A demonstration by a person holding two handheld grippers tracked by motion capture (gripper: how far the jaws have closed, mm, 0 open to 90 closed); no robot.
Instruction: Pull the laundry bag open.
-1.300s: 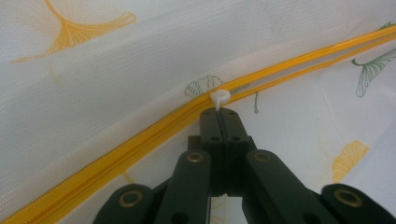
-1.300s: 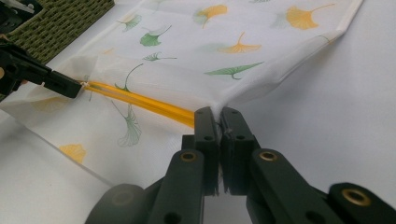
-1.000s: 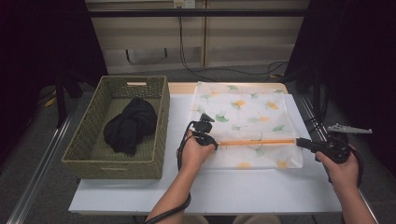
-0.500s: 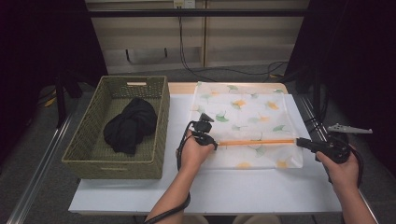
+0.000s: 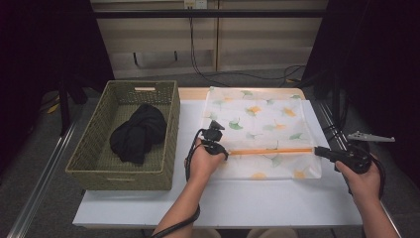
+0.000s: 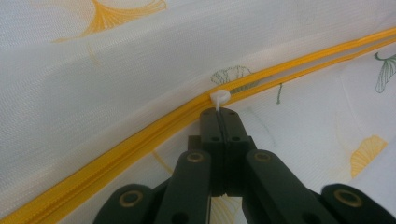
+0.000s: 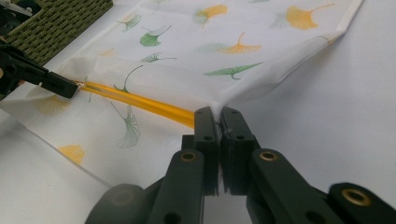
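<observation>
Mesh bag (image 5: pixel 262 134) | left tongs (image 6: pixel 218 112) clenched on zipper pull (image 6: pixel 219 97) | right tongs (image 7: pixel 219 116) pinching bag's edge

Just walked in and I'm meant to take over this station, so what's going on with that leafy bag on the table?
A person is working the yellow zipper of a white mesh laundry bag printed with ginkgo leaves. The left gripper is shut on the white zipper pull, at the zipper's left end in the high view. The right gripper pinches the bag's edge at the other end, holding it taut. Beside it, a wicker basket holds a bundled black garment.
</observation>
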